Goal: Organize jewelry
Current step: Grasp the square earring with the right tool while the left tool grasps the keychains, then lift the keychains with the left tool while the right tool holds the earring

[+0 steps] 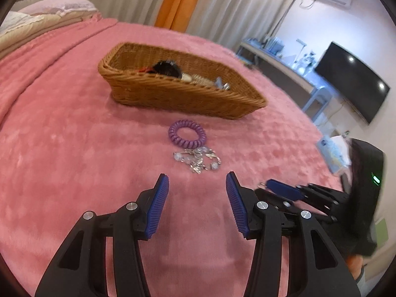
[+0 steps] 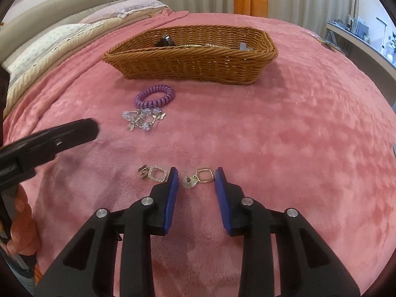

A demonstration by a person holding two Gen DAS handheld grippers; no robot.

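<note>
Pink plush blanket (image 1: 74, 136) covers the bed in the left wrist view, and on it sits the wicker basket (image 1: 178, 99), holding a dark hair piece and some pale, blurred trinkets; no writing or label can be read anywhere; just in front of the basket lies the purple coil hair tie (image 1: 187, 134), and touching its near side the crystal bead bracelet (image 1: 198, 159); the left tongs (image 1: 197, 180) hang spread wide and empty, nearer the camera than the bracelet, with bare blanket between the blue pads; to the left of the basket the blanket runs open toward the pillows; the right tongs (image 1: 272, 185) show at the right, partly hidden.

Seen from the right wrist, the basket (image 2: 190, 69) stands far off, with the hair tie (image 2: 154, 96) and bracelet (image 2: 143, 120) before its left end; the right tongs (image 2: 196, 173) gape open around the gold-framed earring (image 2: 199, 179) without touching it; the second earring (image 2: 153, 174) lies just outside the left pad; wide free blanket (image 2: 297, 136) spreads to the right of the basket; the left tongs (image 2: 91, 128) enter from the left.
</note>
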